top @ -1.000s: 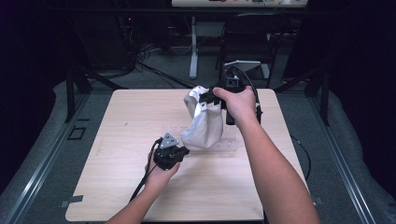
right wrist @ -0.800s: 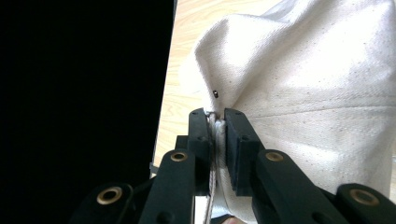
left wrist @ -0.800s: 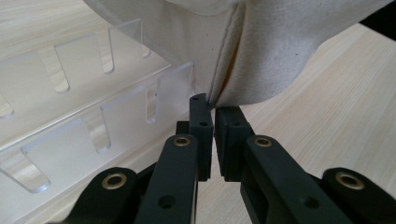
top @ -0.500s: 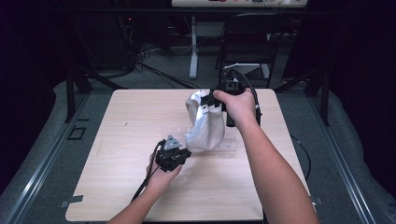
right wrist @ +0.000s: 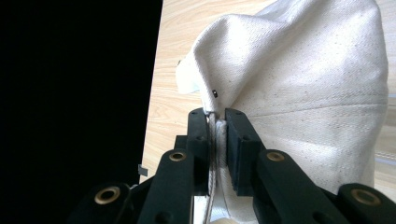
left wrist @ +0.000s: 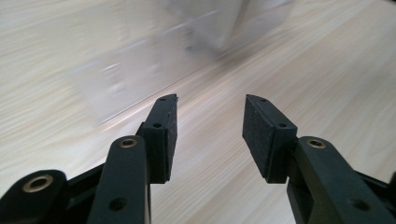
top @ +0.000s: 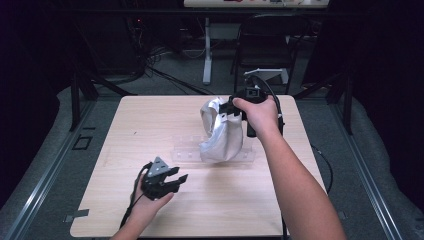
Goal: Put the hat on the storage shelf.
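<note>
A white cloth bag point(top: 220, 132) stands lifted at the middle of the wooden table point(top: 150, 120), its bottom resting on a clear plastic piece point(top: 187, 149). My right gripper point(top: 229, 111) is shut on the bag's upper edge and holds it up; in the right gripper view the cloth bag point(right wrist: 308, 88) is pinched flat between the jaws of the right gripper point(right wrist: 217, 120). My left gripper point(top: 177, 179) is open near the table's front, short of the plastic, with nothing between its jaws. In the left gripper view the left gripper point(left wrist: 210, 112) points toward the blurred clear plastic piece point(left wrist: 140, 70).
The table's left half point(top: 145, 125) is bare wood. A black chair point(top: 265, 45) and a white table leg point(top: 206, 55) stand on the floor behind the table, with cables nearby. Dark floor surrounds the table.
My left gripper has drawn back toward the table's front and left, away from the bag and plastic, and now stands open. The right gripper still holds the bag up.
</note>
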`<action>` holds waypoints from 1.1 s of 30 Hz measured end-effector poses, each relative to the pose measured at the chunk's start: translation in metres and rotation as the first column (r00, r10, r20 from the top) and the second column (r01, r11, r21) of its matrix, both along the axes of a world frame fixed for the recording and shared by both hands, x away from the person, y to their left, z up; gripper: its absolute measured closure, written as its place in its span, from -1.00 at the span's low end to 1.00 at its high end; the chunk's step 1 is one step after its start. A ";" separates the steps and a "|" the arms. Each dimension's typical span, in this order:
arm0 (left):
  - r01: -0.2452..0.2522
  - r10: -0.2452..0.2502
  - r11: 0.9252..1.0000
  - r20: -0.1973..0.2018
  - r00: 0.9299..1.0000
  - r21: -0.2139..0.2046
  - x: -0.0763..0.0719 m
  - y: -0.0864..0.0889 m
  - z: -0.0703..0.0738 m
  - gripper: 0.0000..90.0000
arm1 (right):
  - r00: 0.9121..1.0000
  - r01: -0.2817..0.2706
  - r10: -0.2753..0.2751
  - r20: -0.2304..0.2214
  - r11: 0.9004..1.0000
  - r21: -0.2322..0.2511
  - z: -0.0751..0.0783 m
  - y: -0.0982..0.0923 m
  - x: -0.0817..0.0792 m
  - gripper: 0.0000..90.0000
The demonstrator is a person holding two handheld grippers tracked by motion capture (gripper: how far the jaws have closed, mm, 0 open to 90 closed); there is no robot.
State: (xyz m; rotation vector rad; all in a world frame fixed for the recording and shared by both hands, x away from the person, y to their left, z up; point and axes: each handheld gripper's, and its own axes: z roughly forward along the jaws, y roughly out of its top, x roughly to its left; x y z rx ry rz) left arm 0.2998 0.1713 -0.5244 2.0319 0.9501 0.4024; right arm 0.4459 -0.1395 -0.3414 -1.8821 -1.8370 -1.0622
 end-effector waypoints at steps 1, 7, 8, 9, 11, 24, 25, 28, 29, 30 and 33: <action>-0.009 0.009 1.000 0.003 1.000 -0.006 -0.001 0.007 0.000 0.24 | 1.000 0.004 -0.004 0.000 1.000 0.000 -0.001 0.000 0.000 0.79; -0.103 0.103 0.994 0.004 0.995 -0.046 0.005 0.047 -0.007 0.24 | 1.000 0.008 -0.008 0.004 1.000 -0.009 -0.003 -0.001 0.000 0.74; -0.119 0.119 0.991 -0.005 0.993 -0.064 0.007 0.051 -0.008 0.24 | 1.000 0.000 0.000 0.003 1.000 -0.014 -0.003 -0.002 -0.001 0.72; -0.128 0.127 0.988 -0.012 0.992 -0.083 0.009 0.054 -0.009 0.24 | 1.000 -0.009 0.009 0.005 1.000 -0.026 -0.003 -0.003 -0.001 0.71; -0.143 0.141 0.986 -0.029 0.990 -0.090 0.011 0.059 -0.012 0.24 | 1.000 -0.001 0.001 0.012 1.000 -0.023 -0.003 -0.002 -0.002 0.68; -0.163 0.160 0.983 -0.041 0.986 -0.082 0.015 0.063 -0.022 0.23 | 0.999 -0.011 0.012 0.030 0.999 -0.033 0.000 -0.015 -0.011 0.45; -0.162 0.159 0.983 -0.042 0.986 -0.081 0.015 0.063 -0.022 0.23 | 0.999 -0.014 0.015 0.034 0.999 -0.038 0.001 -0.015 -0.012 0.43; -0.155 0.152 0.985 -0.044 0.987 -0.075 0.015 0.062 -0.023 0.22 | 0.999 -0.022 0.024 0.047 0.999 -0.050 0.003 -0.016 -0.014 0.34; -0.152 0.150 0.986 -0.040 0.988 -0.073 0.015 0.061 -0.023 0.22 | 0.998 -0.026 0.029 0.060 0.998 -0.056 0.003 -0.016 -0.015 0.32; -0.155 0.152 0.985 -0.038 0.988 -0.072 0.015 0.061 -0.023 0.22 | 0.998 -0.027 0.031 0.059 0.998 -0.064 0.004 -0.016 -0.016 0.30; -0.152 0.149 0.986 -0.038 0.988 -0.072 0.015 0.060 -0.024 0.21 | 0.996 -0.032 0.038 0.078 0.997 -0.066 0.006 -0.017 -0.019 0.25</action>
